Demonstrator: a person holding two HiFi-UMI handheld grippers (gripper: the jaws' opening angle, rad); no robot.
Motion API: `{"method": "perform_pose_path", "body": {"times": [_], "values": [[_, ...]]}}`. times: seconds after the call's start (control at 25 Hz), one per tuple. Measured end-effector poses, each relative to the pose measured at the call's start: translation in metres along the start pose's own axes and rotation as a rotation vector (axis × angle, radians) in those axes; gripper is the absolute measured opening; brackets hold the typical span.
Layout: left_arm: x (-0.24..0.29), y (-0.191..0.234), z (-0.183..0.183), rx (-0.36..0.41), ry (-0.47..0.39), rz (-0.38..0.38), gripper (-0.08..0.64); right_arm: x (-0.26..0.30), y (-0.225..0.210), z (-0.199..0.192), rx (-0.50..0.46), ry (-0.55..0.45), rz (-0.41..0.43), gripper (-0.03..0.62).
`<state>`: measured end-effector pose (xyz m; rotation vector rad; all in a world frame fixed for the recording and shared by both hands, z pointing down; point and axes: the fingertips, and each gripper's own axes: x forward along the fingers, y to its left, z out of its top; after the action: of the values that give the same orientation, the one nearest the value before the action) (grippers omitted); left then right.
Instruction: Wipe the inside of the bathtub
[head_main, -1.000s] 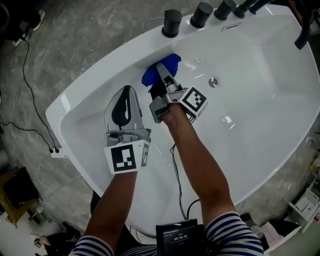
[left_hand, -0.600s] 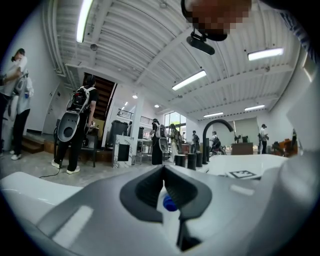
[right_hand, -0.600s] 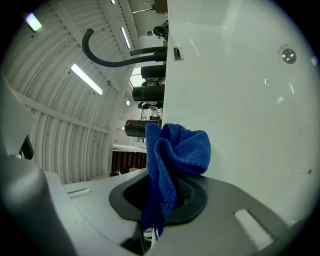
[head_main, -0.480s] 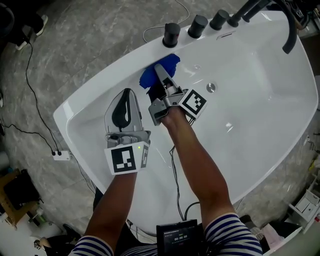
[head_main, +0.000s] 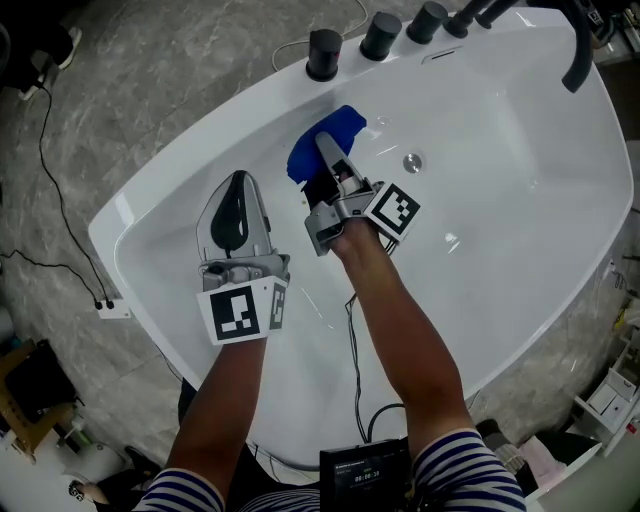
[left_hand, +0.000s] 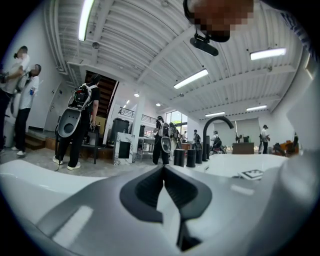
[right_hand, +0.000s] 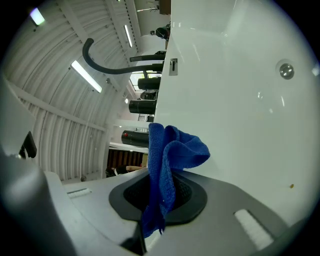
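The white bathtub fills the head view. My right gripper is shut on a blue cloth and presses it against the tub's far inner wall, just below the black tap knobs. In the right gripper view the cloth hangs bunched between the jaws of my right gripper, with the tub wall beside it. My left gripper hovers over the tub's left end, jaws shut with nothing in them. In its own view the left gripper shows its pads closed together.
A round drain fitting sits right of the cloth on the tub wall. A black curved spout rises at the far right. Cables and a power strip lie on the grey floor at left. Several people stand beyond the tub.
My right gripper has slid the blue cloth a little along the far wall toward the drain fitting. The left gripper has barely moved.
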<state>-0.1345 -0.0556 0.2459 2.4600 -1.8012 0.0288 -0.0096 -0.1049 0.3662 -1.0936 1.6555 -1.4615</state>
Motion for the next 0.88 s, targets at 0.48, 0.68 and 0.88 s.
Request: {"method": "perform_pose_path", "body": {"times": [0.48, 0.68, 0.88], "values": [[0.001, 0.022, -0.129, -0.026, 0.086, 0.091, 0.002, -0.075, -0.239, -0.066, 0.058, 0.029, -0.302, 0.044], [0.004, 0.021, -0.182, -0.022, 0.139, 0.094, 0.002, -0.095, -0.334, -0.095, 0.07, 0.06, -0.439, 0.044], [0.006, 0.034, -0.213, -0.018, 0.158, 0.103, 0.002, -0.093, -0.384, -0.122, 0.082, 0.084, -0.508, 0.044]]}}
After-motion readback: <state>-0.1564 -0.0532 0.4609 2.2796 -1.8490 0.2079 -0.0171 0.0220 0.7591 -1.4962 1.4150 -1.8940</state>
